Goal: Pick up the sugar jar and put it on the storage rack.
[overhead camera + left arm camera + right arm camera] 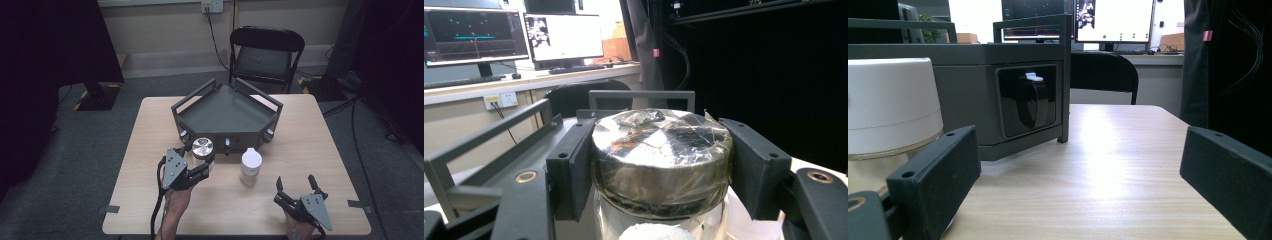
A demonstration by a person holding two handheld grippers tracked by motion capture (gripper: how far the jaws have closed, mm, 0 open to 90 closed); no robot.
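A glass jar with a shiny metal lid (202, 148) (661, 155) hangs just in front of the dark grey tray (227, 112), lifted off the table. My left gripper (204, 159) (659, 170) is shut on it, its pads pressed against both sides of the lid. White contents show through the glass below the lid. A white-capped jar (251, 167) (888, 110) stands on the table to the right. My right gripper (296, 186) (1083, 185) rests open near the table's front right edge, with nothing between its jaws, the white jar off to its left.
The tray (973, 90) has raised rail handles and knobs (1032, 102) on its front faces. A black folding chair (265, 55) stands behind the light wooden table (150, 145). Cables run across the floor at the right.
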